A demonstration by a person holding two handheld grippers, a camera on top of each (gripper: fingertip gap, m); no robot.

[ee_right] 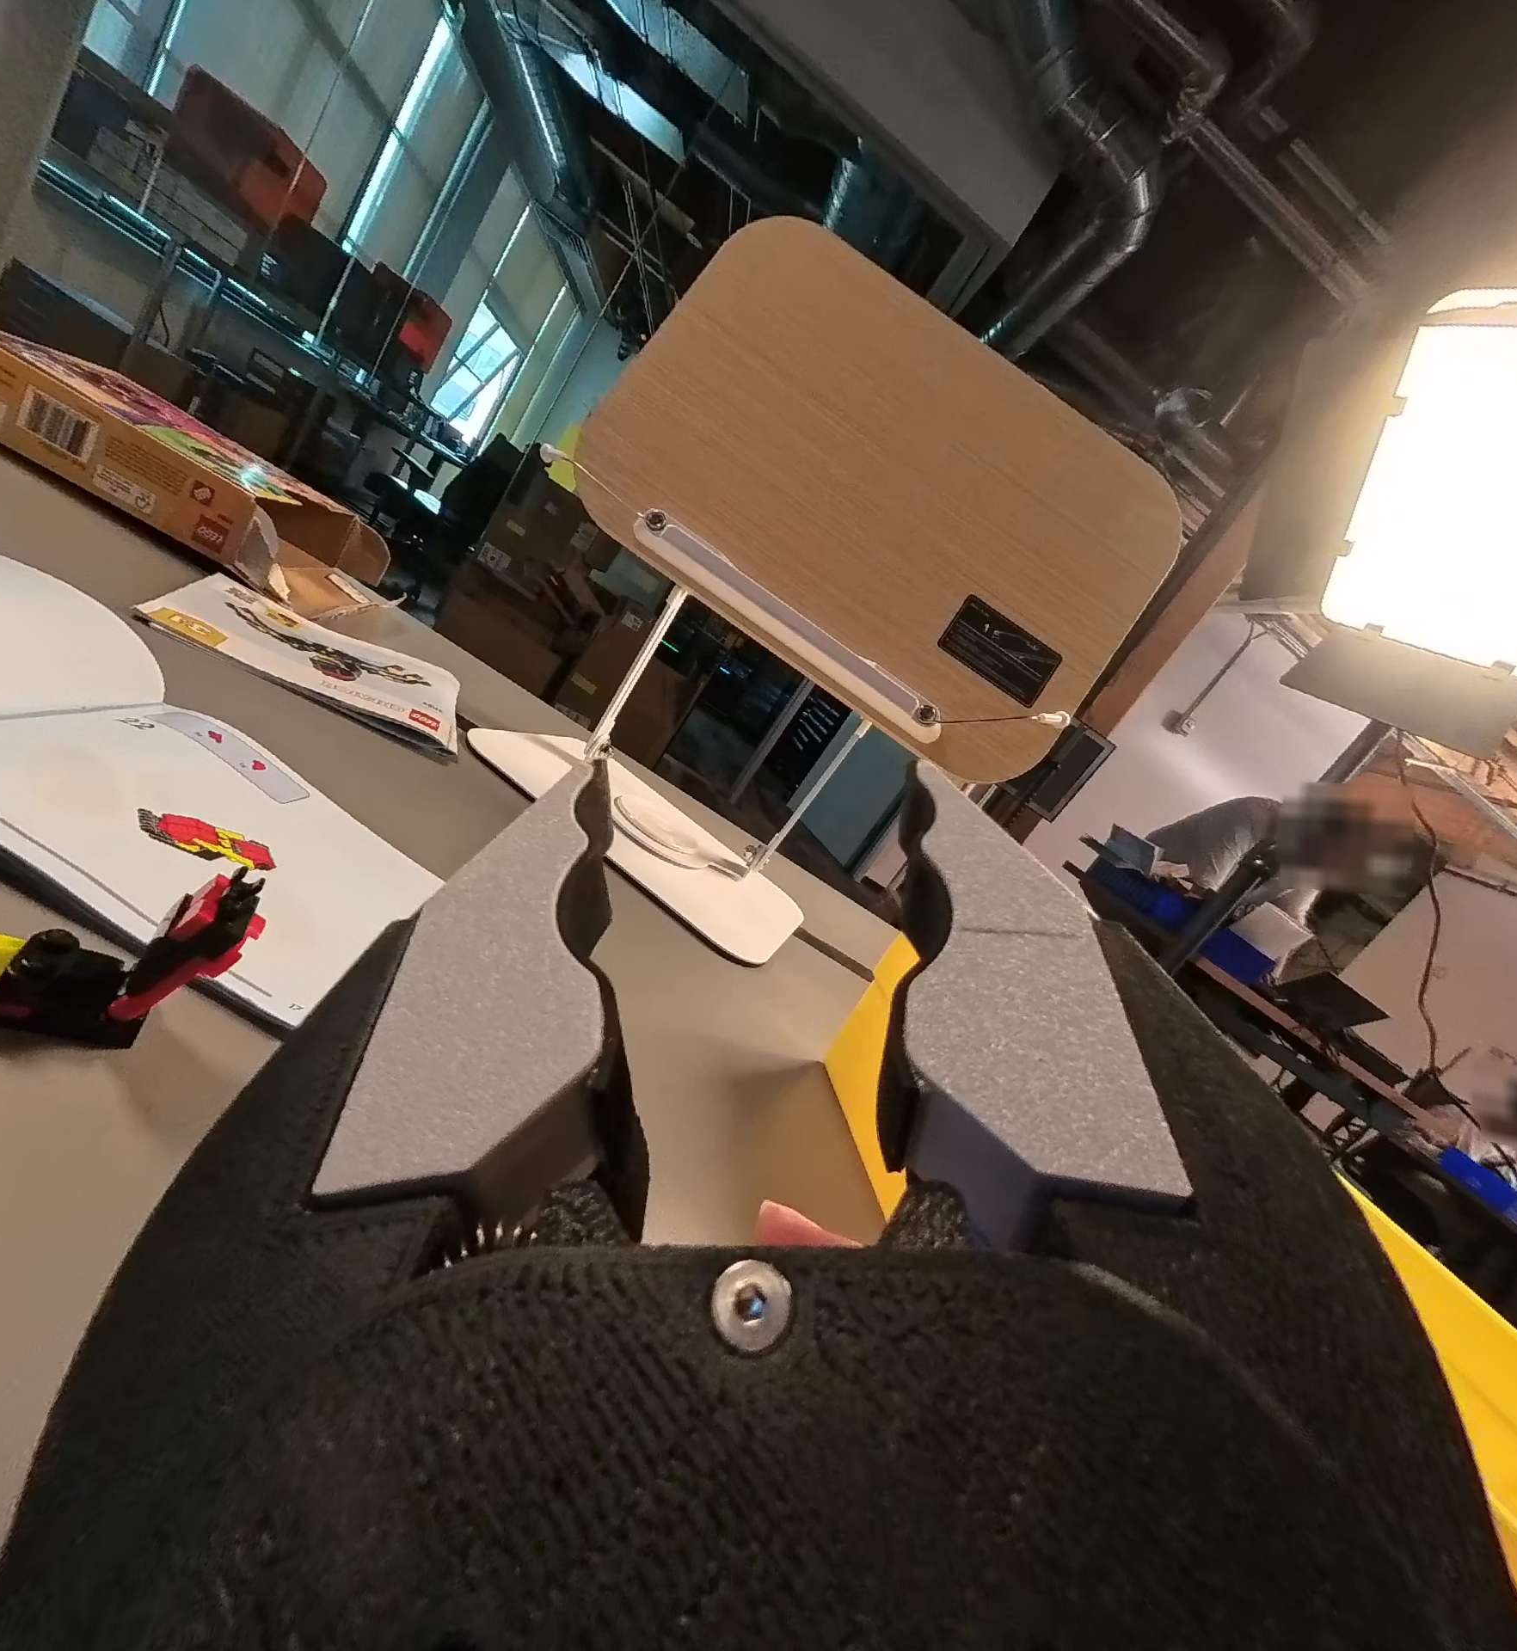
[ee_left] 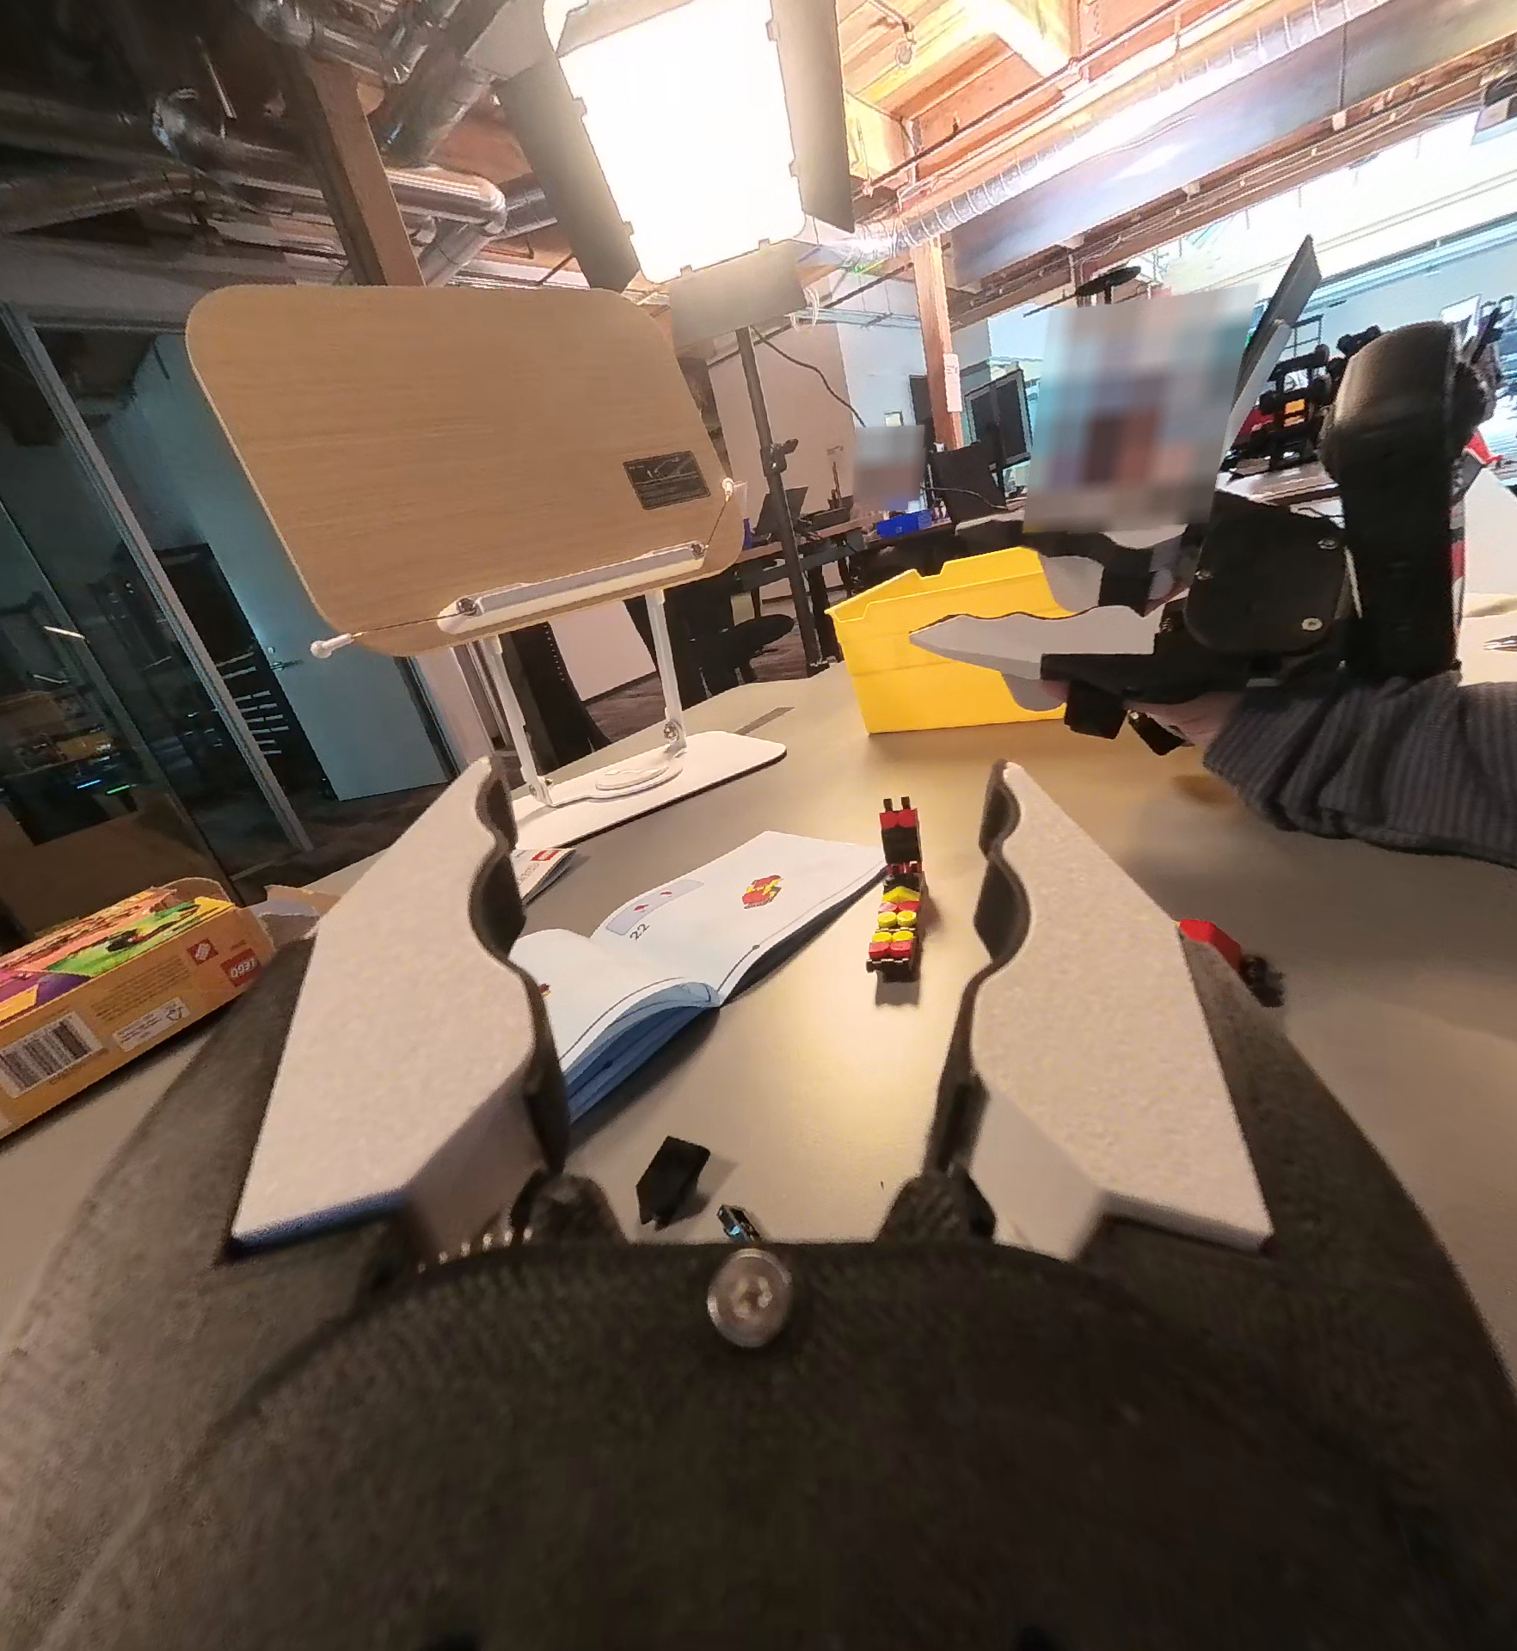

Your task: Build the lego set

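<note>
Above the grey counter [ee_left: 826, 1099] the left claw [ee_left: 750, 795] hovers, spread wide and empty. The right claw [ee_right: 750, 777], also released and holding nothing, is lifted beside the yellow bin [ee_left: 934, 661]. Between them, the red-yellow-black lego model [ee_left: 896, 902] lies beside the open instruction booklet [ee_left: 737, 920].
</note>
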